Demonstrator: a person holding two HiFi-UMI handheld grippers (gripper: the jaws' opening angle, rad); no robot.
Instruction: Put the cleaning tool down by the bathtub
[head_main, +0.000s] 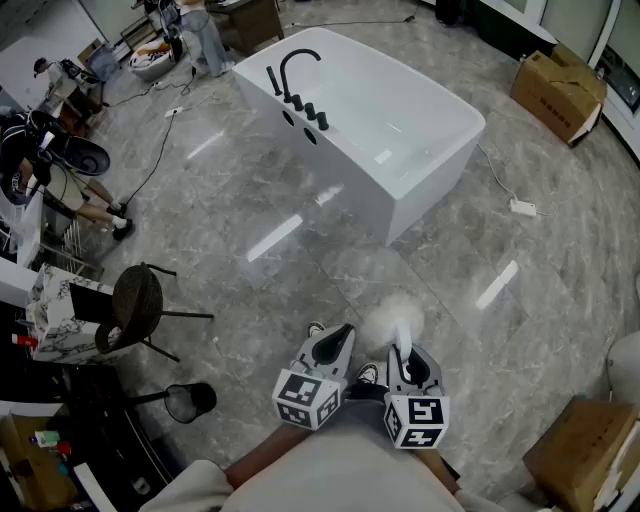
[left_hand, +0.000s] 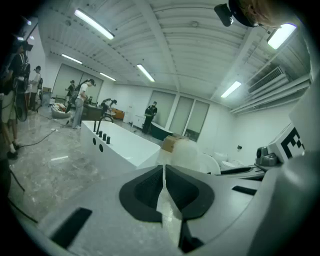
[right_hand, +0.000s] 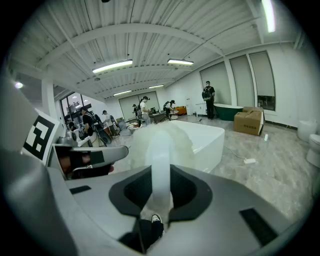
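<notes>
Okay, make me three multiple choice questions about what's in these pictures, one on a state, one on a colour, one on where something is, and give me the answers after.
1. How do the left gripper jaws stand?
A wide apart
B together
C one jaw missing

2. What colour is the faucet on the bathtub?
A black
B gold
C red

3. Where is the cleaning tool?
A in the left gripper
B inside the bathtub
C in the right gripper

Answers:
1 B, the left gripper view shows its pads meeting.
2 A, it stands dark against the white tub.
3 C, the right gripper view shows the jaws closed on its pale handle.
</notes>
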